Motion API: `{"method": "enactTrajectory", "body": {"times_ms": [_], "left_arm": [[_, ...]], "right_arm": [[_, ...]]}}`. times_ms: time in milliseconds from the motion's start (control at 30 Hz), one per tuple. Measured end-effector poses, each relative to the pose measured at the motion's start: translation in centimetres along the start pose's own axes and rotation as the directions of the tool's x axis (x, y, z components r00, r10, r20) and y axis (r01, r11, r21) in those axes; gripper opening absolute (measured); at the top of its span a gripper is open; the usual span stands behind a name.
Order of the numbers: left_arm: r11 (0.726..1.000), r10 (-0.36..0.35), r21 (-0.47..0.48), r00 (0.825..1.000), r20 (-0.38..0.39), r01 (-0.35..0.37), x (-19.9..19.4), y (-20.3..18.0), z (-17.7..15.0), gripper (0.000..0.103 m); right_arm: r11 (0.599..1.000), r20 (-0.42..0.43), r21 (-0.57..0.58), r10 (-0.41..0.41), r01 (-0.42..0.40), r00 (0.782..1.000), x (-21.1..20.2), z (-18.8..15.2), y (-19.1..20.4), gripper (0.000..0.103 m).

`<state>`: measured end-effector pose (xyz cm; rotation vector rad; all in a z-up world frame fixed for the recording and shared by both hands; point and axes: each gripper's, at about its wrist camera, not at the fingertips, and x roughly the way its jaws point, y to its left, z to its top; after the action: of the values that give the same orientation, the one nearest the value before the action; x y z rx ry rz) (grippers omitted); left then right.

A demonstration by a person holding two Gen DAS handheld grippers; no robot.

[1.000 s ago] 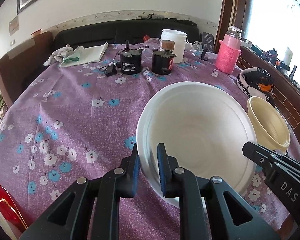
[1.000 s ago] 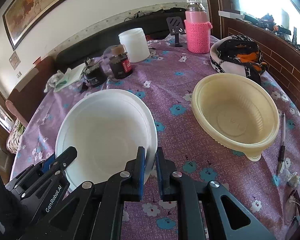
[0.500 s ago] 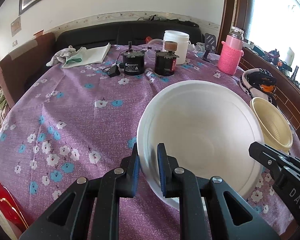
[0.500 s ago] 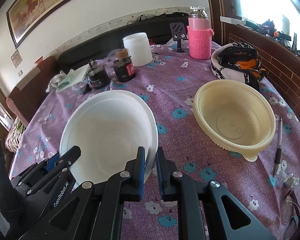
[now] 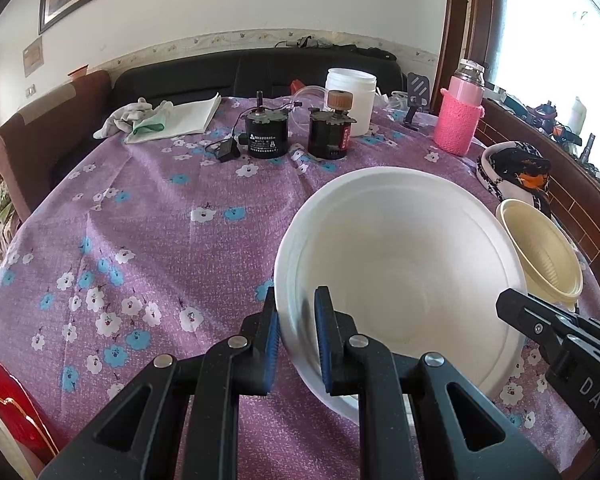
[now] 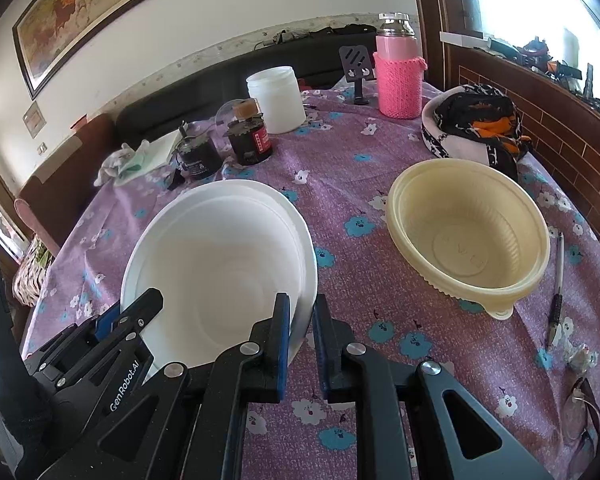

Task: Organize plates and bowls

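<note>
Your left gripper (image 5: 296, 334) is clamped on the near-left rim of the white bowl (image 5: 400, 276), and your right gripper (image 6: 301, 340) pinches its near-right rim. Over the last second the bowl has tipped a little more toward you, with both grips unchanged, so the lift looks under way. Just beyond the white bowl's right edge the cream bowl (image 6: 468, 236) sits on the purple tablecloth (image 6: 360, 264), probably the stacking target. Farther back stand the dark jars (image 5: 296, 140).
</note>
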<state>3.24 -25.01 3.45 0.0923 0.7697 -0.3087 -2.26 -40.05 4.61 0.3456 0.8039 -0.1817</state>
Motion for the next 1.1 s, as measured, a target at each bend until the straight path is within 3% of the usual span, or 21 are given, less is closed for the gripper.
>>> {"method": "enactTrajectory", "body": {"times_ms": [433, 1100], "left_arm": [[1.000, 0.017, -0.003, 1.000, 0.021, -0.017, -0.4, 0.0, 0.0, 0.015], [0.999, 0.047, 0.023, 0.996, 0.075, -0.049, -1.4, -0.5, -0.1, 0.016]], "right_arm": [[0.998, -0.033, 0.043, 0.051, -0.049, 0.998, -0.1, -0.1, -0.3, 0.015], [0.999, -0.017, 0.034, 0.033, -0.033, 0.999, -0.5, -0.1, -0.1, 0.015]]}}
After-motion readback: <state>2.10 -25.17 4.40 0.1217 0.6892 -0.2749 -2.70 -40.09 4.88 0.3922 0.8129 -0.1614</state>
